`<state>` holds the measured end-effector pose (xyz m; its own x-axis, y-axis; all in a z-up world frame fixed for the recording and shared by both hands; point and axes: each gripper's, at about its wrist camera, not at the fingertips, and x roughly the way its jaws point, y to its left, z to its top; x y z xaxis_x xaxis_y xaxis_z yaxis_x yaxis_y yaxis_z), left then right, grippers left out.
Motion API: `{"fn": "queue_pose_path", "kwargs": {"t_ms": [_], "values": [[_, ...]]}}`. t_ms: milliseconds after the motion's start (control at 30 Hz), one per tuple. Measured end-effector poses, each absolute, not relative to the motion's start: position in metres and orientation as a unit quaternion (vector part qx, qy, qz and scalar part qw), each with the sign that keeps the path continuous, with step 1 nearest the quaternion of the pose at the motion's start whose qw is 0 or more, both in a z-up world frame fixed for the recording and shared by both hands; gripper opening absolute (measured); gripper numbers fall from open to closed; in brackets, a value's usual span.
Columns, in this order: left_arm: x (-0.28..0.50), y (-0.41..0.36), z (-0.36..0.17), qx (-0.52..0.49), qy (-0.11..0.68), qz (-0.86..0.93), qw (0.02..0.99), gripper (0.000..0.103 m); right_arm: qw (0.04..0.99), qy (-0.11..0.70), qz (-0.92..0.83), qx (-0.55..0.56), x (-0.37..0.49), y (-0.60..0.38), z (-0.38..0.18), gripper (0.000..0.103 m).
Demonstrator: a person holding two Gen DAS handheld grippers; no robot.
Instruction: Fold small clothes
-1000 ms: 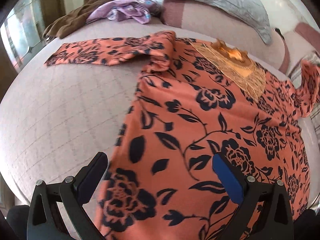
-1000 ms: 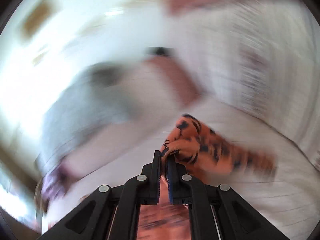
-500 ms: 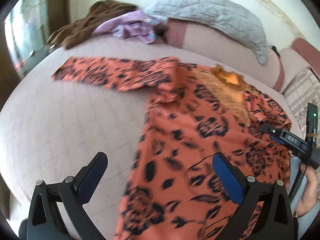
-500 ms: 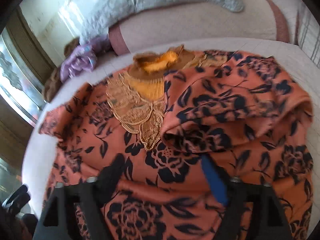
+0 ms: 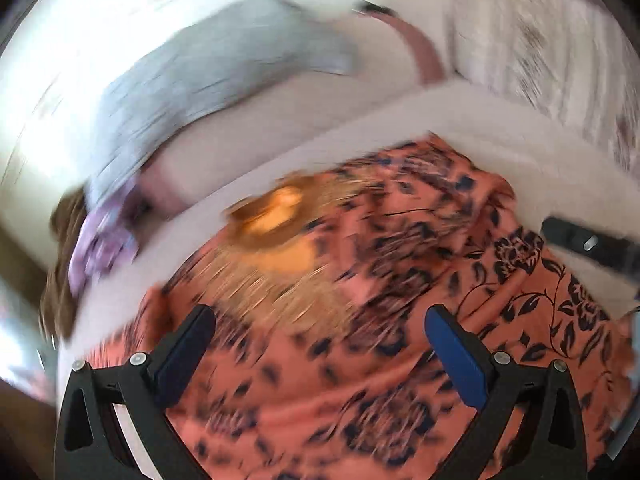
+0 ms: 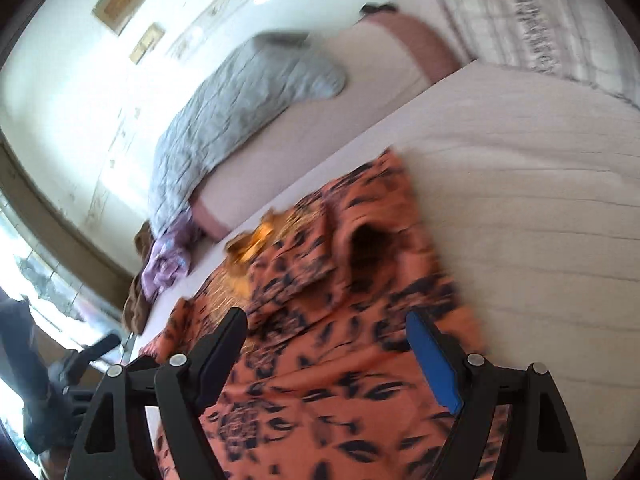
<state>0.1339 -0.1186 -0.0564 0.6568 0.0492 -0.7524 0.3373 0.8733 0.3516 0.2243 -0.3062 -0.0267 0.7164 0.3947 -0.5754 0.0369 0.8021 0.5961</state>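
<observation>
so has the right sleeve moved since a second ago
Yes. The sleeve then hung pinched in the right jaws over the bed; now it lies folded across the top, beside the gold neckline.

Bare bed point(image 6: 520, 208) is lying open to the right of the orange floral garment point(image 6: 340, 340), leaving passage there. Beyond the garment, a grey pillow point(image 6: 240, 120) and a purple cloth heap point(image 6: 164, 264) are blocking the far-left side.

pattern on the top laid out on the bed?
Orange top with dark navy floral print and gold embroidery at the neckline. Clearest in the right wrist view.
</observation>
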Motion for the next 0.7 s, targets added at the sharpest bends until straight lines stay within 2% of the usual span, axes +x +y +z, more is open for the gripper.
{"fn": "queue_pose_path", "kwargs": {"t_ms": [100,200,233,300,333,367,433,533,600,633,700], "values": [[0.157,-0.163,-0.084,0.307,0.411,-0.097,0.853,0.103,0.858,0.340,0.089,0.373,0.221,-0.336,-0.030,0.085],[0.179,-0.183,-0.103,0.346,0.402,-0.082,0.844,0.101,0.860,0.320,0.084,0.388,0.226,-0.351,-0.023,0.085],[0.186,-0.184,-0.105,0.345,0.401,-0.074,0.845,0.092,0.860,0.317,0.087,0.391,0.229,-0.352,-0.022,0.085],[0.206,-0.172,-0.104,0.310,0.419,-0.059,0.851,0.054,0.856,0.316,0.094,0.398,0.232,-0.352,-0.021,0.085],[0.216,-0.161,-0.103,0.277,0.436,-0.052,0.855,0.015,0.855,0.316,0.096,0.399,0.232,-0.352,-0.021,0.085],[0.225,-0.145,-0.101,0.230,0.452,-0.039,0.861,0.008,0.854,0.318,0.098,0.400,0.233,-0.352,-0.020,0.085],[0.233,-0.096,-0.091,0.112,0.456,0.001,0.883,0.007,0.854,0.319,0.099,0.399,0.232,-0.352,-0.022,0.085],[0.214,-0.013,-0.080,-0.068,0.422,0.065,0.901,0.010,0.852,0.319,0.096,0.403,0.232,-0.349,-0.026,0.085],[0.200,0.034,-0.099,-0.171,0.442,0.089,0.876,0.023,0.851,0.321,0.096,0.404,0.232,-0.348,-0.029,0.085],[0.199,0.042,-0.108,-0.181,0.457,0.087,0.867,0.030,0.850,0.325,0.097,0.404,0.233,-0.346,-0.031,0.085],[0.198,0.055,-0.129,-0.178,0.488,0.083,0.851,0.030,0.847,0.334,0.101,0.402,0.236,-0.341,-0.034,0.085]]}}
